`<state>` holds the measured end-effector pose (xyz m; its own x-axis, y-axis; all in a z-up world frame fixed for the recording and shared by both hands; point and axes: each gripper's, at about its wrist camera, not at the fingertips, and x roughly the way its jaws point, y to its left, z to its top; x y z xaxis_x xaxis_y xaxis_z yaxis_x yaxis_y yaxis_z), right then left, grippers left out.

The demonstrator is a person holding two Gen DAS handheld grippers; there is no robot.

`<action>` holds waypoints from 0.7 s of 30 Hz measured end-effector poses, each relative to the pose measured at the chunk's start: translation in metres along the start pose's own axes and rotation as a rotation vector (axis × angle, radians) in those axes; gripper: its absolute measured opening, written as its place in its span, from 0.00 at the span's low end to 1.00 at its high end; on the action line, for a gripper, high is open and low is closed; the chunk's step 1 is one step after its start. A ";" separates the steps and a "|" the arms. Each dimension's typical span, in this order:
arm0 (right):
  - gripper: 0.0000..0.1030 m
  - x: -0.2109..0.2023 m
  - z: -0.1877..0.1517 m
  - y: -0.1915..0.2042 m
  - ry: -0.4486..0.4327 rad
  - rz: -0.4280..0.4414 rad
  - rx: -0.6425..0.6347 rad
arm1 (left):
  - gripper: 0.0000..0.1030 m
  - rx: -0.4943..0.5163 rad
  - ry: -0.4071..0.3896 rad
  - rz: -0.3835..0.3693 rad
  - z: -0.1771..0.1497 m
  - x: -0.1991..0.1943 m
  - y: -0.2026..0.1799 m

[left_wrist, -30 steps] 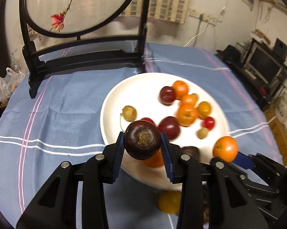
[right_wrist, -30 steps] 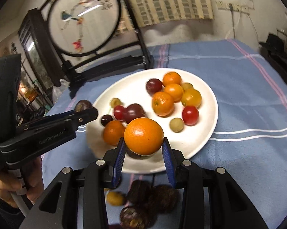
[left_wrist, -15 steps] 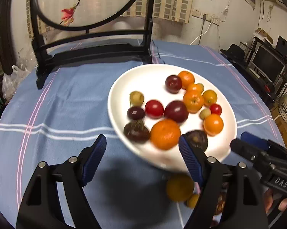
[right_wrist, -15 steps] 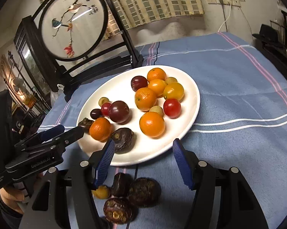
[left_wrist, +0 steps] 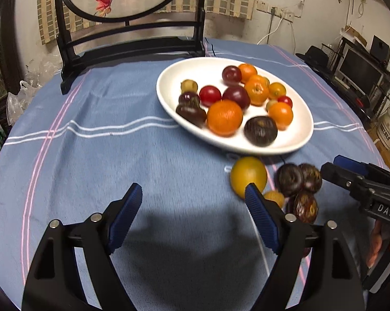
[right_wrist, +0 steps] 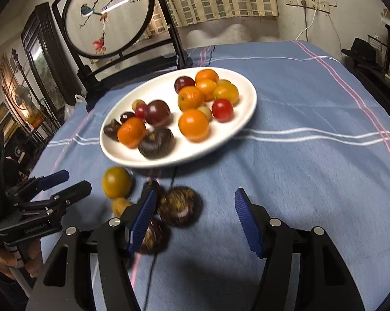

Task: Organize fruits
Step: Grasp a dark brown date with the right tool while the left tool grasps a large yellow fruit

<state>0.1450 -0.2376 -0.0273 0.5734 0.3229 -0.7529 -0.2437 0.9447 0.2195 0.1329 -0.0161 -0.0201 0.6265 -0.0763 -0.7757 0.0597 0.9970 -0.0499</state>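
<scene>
Both tools hang empty with blue pads apart: left tool (left_wrist: 193, 199) over bare cloth, right tool (right_wrist: 193, 202) over the dark fruits (right_wrist: 179, 206) beside the yellow fruit (right_wrist: 116, 182), all loose on the bench just short of the plate (right_wrist: 246, 114). I judge the risk is nudging: the right tool's near pad already sits beside the cluster, so closing off-centre could roll fruit toward the edge or pinch two together. A second ago the left tool held a dark fruit and the right an orange; both now lie on the plate, and both tools' jaws have just been opening, nothing between them
</scene>
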 end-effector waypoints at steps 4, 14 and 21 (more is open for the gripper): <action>0.62 -0.001 -0.011 0.004 0.029 0.016 -0.012 | 0.77 0.008 -0.002 0.003 -0.005 0.002 0.001; 0.61 0.008 -0.022 0.022 0.096 0.050 -0.026 | 0.79 -0.007 0.001 -0.002 -0.005 0.002 0.005; 0.47 0.018 -0.025 0.050 0.124 0.023 -0.105 | 0.79 -0.017 0.006 -0.002 -0.005 0.003 0.009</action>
<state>0.1239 -0.1863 -0.0453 0.4673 0.3290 -0.8206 -0.3403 0.9236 0.1766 0.1313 -0.0073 -0.0257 0.6221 -0.0778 -0.7791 0.0472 0.9970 -0.0619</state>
